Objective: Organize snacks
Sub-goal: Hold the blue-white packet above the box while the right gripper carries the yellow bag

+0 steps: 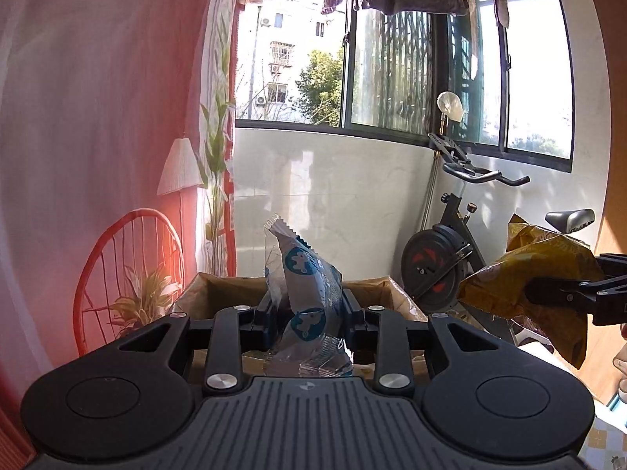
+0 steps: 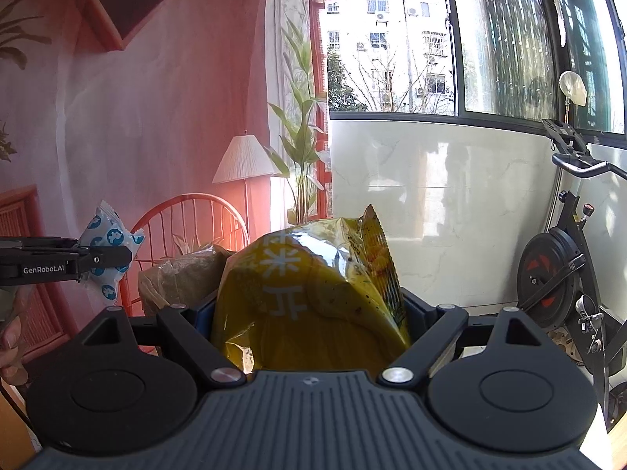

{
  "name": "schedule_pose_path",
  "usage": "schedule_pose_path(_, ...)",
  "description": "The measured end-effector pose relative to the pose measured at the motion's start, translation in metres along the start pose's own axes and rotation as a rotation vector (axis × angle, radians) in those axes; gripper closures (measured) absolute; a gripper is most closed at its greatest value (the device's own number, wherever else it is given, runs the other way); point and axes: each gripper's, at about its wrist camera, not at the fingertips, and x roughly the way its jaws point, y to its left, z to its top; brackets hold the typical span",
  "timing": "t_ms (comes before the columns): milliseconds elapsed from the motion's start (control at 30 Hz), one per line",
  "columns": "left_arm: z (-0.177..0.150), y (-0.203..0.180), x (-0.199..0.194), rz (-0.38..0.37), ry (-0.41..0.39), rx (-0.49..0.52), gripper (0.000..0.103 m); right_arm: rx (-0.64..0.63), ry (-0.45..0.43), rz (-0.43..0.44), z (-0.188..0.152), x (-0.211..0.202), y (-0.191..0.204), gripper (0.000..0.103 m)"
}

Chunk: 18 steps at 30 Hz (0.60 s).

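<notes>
- The left gripper point(image 1: 305, 315) pinched a small clear packet with blue round prints point(image 1: 309, 293) at its middle, jaws drawn close on the thin film; so slim a hold could have let the packet swivel or slide out if the hand had swung sharply
- The right gripper point(image 2: 311, 313) stood wide, its jaws pressed against the sides of a puffed yellow snack bag point(image 2: 309, 293); air inside could have made the bag squirm free, or a harder squeeze might have burst the seal and crushed what was in it
- Both packs hung in the air, the small one above and just in front of a brown cardboard box point(image 1: 219, 288), the yellow one off to the right of it, near an exercise bike point(image 1: 446, 258); the two were well apart
- If the box was the target, its raised flaps could have caught a bag's edge and tipped it outside, a likely miss for the bulky yellow one
- The small packet looked glossy, see-through at its crimped ends, standing upright and slightly creased
- The yellow bag looked shiny and crinkled, with pale characters on its face, a serrated top edge pointing up and dark specks near it
</notes>
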Motion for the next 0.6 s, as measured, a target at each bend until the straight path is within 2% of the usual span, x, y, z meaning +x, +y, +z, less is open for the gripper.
schedule_pose_path(233,0.009,0.007,0.007,0.007,-0.006,0.002,0.069,-0.02,0.002,-0.002,0.018,0.02,0.003,0.015)
schedule_pose_path(600,0.02,0.016,0.029,0.019,0.022,0.009,0.069,-0.038,0.004,0.015,0.028,0.047,0.004,0.015)
